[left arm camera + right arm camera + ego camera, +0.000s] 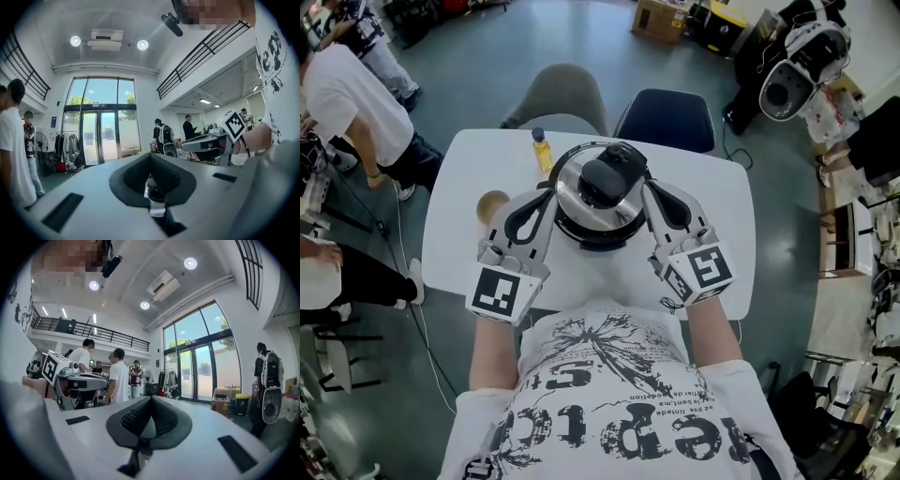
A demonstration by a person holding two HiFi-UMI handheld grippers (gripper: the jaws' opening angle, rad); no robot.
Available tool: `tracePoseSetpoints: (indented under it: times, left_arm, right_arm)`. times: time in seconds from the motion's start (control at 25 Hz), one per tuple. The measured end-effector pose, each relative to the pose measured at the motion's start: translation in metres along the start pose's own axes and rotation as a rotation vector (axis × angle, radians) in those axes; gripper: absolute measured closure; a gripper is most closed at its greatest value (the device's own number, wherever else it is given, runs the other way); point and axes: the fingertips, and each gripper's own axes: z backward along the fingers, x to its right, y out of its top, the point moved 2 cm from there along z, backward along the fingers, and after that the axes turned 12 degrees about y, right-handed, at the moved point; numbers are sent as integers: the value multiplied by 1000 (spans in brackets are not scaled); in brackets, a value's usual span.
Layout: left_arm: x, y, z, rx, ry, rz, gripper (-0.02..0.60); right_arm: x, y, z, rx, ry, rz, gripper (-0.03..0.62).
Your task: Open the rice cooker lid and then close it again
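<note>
Cooker stands mid-counter; its lid appears down, though the overhead angle leaves this uncertain. Left claw and right claw flank it, held level, tips at its sides. Both claws are closed together with nothing clamped. Bottle and cup stand nearby.

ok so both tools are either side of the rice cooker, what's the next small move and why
Probably bring the right tool inward onto the black centre piece of the round silver rice cooker lid. The lid looks closed. Both tools are shut and empty, and they flank the lid, with the left tool on the opposite side. Neither seems to be on that black piece yet.
</note>
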Motion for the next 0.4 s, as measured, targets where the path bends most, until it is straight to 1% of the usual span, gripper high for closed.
tracePoseSetpoints:
  times: [0.4]
  left_arm:
    - [-1,0,5,-1,1,4,568]
  right_arm:
    - [-5,0,2,0,-4,0,582]
